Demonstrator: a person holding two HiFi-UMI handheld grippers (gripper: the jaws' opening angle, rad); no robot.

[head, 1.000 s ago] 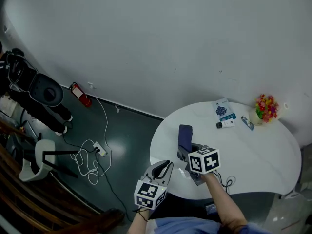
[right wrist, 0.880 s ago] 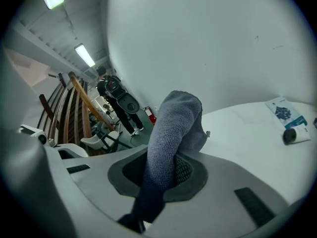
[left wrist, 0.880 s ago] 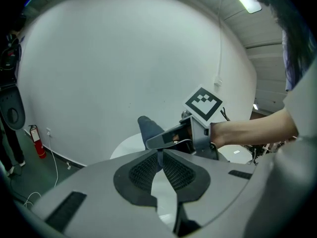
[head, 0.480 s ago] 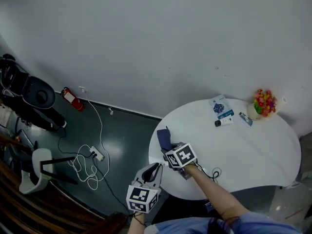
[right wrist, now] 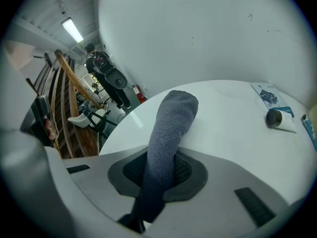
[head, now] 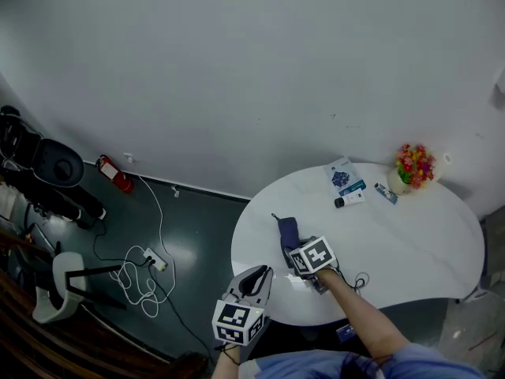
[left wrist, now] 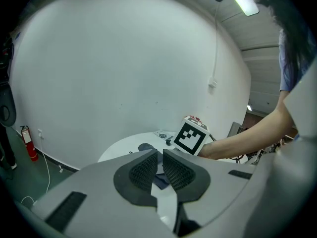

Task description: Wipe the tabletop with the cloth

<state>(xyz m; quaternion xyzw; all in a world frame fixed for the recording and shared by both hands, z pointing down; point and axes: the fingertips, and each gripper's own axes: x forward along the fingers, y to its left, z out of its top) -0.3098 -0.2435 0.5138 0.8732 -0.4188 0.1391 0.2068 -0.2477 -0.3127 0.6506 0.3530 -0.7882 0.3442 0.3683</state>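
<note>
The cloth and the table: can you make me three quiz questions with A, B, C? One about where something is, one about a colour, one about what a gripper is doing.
1. Where are the flowers?
A. On the floor
B. At the table's far edge, near the wall
C. On a chair

2. What colour is the tabletop?
A. White
B. Red
C. Black

3. What is the right gripper doing?
A. Open and empty
B. Shut on the cloth
C. Holding a cup

Answers: 1 B, the head view shows them at the far rim by the wall. 2 A, the bare top is white in every view. 3 B, the right gripper view shows the cloth pinched between its jaws.
</note>
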